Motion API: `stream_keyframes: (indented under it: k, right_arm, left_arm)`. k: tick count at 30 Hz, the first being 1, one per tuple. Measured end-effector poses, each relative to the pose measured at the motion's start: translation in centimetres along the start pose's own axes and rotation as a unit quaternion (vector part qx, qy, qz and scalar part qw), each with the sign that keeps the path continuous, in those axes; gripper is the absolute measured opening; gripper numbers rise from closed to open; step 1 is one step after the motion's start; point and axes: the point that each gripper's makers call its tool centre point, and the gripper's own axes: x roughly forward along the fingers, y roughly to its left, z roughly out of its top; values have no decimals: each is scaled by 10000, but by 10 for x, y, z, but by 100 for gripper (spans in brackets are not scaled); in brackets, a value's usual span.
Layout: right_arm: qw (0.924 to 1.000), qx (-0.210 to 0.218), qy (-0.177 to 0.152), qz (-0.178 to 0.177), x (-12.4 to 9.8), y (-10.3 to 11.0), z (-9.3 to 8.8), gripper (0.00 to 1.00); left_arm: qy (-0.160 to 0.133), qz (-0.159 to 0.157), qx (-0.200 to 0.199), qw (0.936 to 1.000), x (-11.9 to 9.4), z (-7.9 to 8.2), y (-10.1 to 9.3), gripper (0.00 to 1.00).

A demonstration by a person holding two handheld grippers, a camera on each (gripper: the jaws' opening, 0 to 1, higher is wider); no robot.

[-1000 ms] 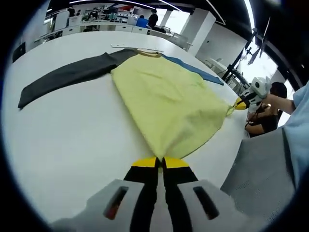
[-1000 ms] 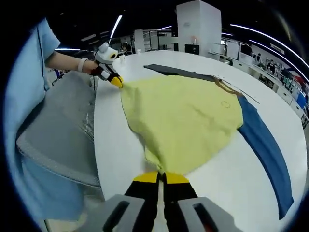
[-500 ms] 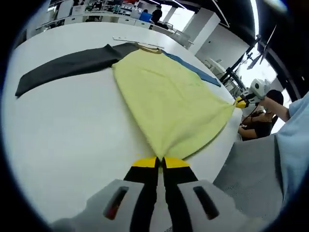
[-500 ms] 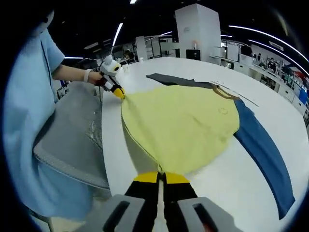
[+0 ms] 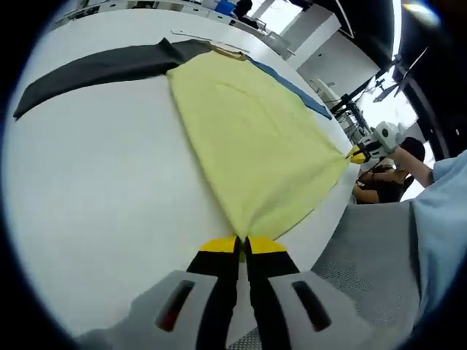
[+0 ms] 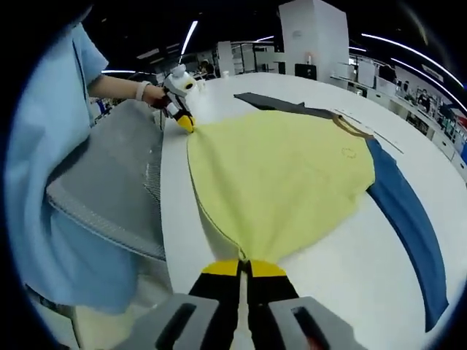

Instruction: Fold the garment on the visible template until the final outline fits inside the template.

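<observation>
White round table (image 5: 95, 189) underneath, yellow garment (image 5: 248, 138) spread flat, dark sleeve (image 5: 87, 67) one side, blue sleeve (image 6: 408, 226) the other. Left gripper (image 5: 241, 246) and right gripper (image 6: 241, 268) both clamped tight on hem corners (hem stretched taut between). Probably first fold starting: next, lift hem toward collar (image 6: 352, 127).

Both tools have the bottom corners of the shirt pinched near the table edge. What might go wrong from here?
1. The left tool and right tool each grip only a small tip of the yellow shirt hem; a pull may slip a corner free.
2. The hem lies along the table edge beside the grey chair; slack cloth may slide off.
3. The dark sleeve and blue sleeve lie spread wide; lifting the hem may drag them crooked.
</observation>
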Motion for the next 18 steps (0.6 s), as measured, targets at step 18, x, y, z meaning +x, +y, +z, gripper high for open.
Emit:
stream_keyframes:
  k: [18]
  right_arm:
    - [9995,295,35,-95,6,-5,-6,12]
  left_arm:
    - [-399,-113,-96,9991,-4,8,-3,16]
